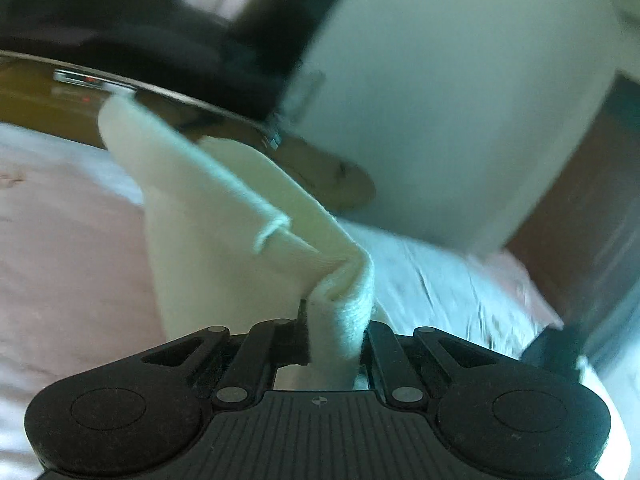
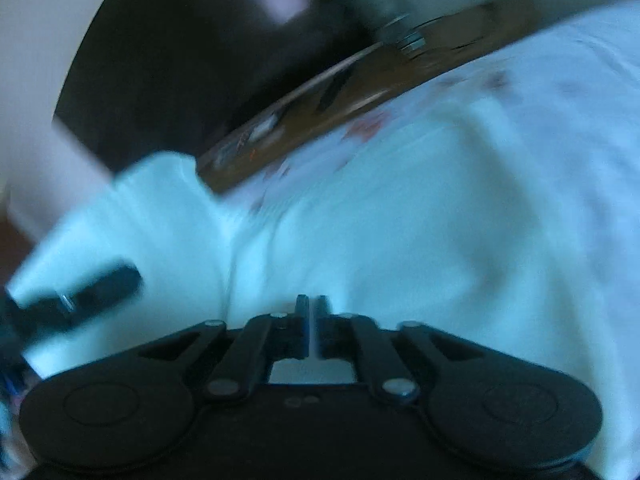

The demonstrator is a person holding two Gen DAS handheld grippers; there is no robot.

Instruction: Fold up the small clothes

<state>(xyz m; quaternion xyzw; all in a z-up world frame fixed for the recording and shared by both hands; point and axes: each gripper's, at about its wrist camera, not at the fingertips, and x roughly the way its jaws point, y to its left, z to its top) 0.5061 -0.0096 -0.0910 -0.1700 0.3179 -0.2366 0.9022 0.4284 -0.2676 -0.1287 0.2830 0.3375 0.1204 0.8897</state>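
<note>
While clamped on a bunched cuff of the cream knit garment [image 1: 224,216], the left gripper [image 1: 332,332] is holding it lifted off the bedsheet [image 1: 60,240] — body of the cloth trailing away and down toward the wooden bed edge [image 1: 340,184], one loose thread showing along a seam. Looking like the lifting part of a fold: one edge raised, not yet carried over. Hovering low over pale fabric [image 2: 400,240] on the bed, the right gripper [image 2: 312,320] is showing its jaws nearly together with only a narrow slit between, and nothing visibly pinched (blur is making this hard to confirm). Appearing at the left of the right wrist view, a dark shape [image 2: 100,288] on light cloth — probably the other gripper, though too smeared to say. Judging the next move: carrying the held edge across to meet the opposite side, keeping the layers aligned, with the right gripper pinning or taking a second corner before laying it flat.
</note>
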